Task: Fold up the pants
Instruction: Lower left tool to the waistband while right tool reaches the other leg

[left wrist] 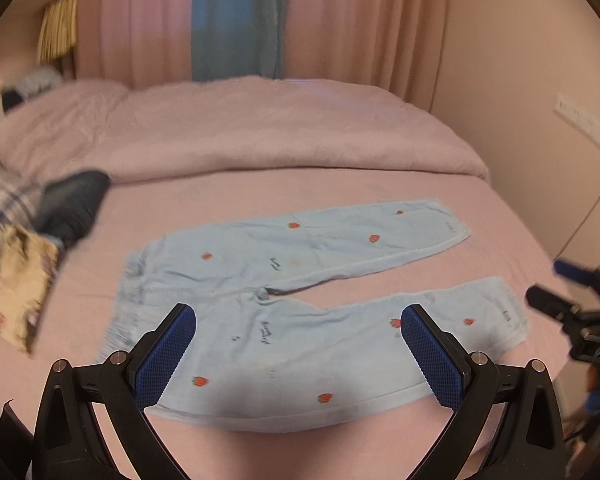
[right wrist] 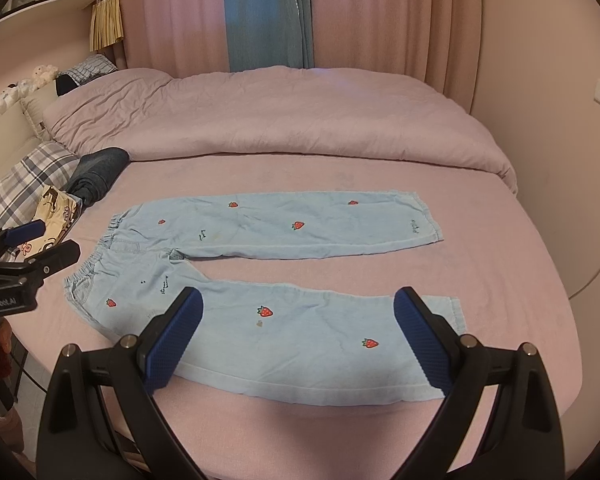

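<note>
Light blue pants (left wrist: pixel 292 312) with red strawberry prints lie flat on the pink bed, waistband to the left, the two legs spread apart toward the right. In the right wrist view the same pants (right wrist: pixel 260 264) show sharply. My left gripper (left wrist: pixel 298 344) hovers open above the near leg close to the waist, nothing between its blue pads. My right gripper (right wrist: pixel 298 332) is open above the near leg toward its cuff. Each gripper shows at the edge of the other's view: the right gripper (left wrist: pixel 568 292) and the left gripper (right wrist: pixel 32 248).
A rumpled pink duvet (right wrist: pixel 280 120) covers the far half of the bed. At the left lie a dark folded garment (right wrist: pixel 100 176), a plaid pillow (right wrist: pixel 24 184) and a printed cloth (right wrist: pixel 54 216). Curtains (right wrist: pixel 268 12) hang behind. A wall (right wrist: pixel 560 80) borders the right.
</note>
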